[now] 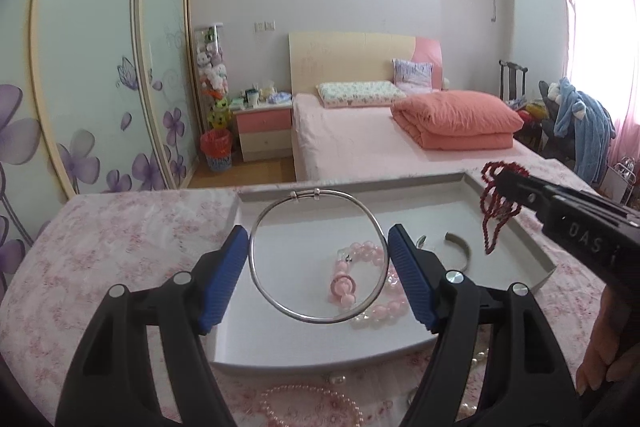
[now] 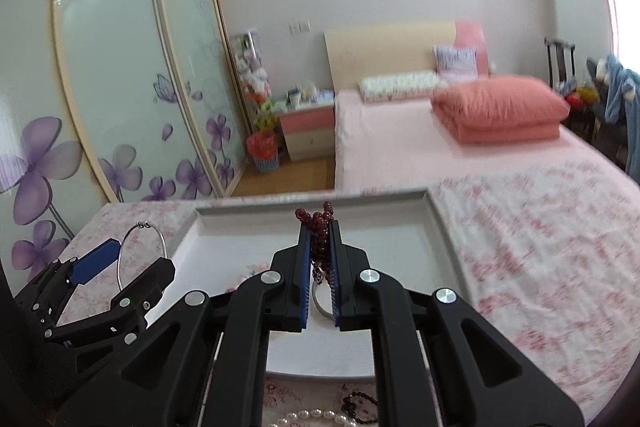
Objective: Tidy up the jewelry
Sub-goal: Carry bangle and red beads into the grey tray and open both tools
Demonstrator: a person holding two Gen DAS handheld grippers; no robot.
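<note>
My left gripper (image 1: 318,237) is shut on a large silver bangle (image 1: 280,305), pinching it across its width and holding it upright over the white tray (image 1: 280,347). A pink bead bracelet (image 1: 360,259) and a grey-green bangle (image 1: 464,247) lie in the tray. My right gripper (image 2: 320,227) is shut on a dark red bead string (image 2: 318,219) and holds it above the tray (image 2: 436,223); it shows in the left wrist view (image 1: 494,211), dangling over the tray's right side. The left gripper with the bangle (image 2: 160,241) shows at left in the right wrist view.
The tray sits on a pink floral cloth (image 1: 120,247). Pearl strands (image 1: 312,403) lie on the cloth in front of the tray; in the right wrist view pearls (image 2: 316,417) and dark beads (image 2: 360,407) lie there. A bed (image 1: 400,131) stands beyond.
</note>
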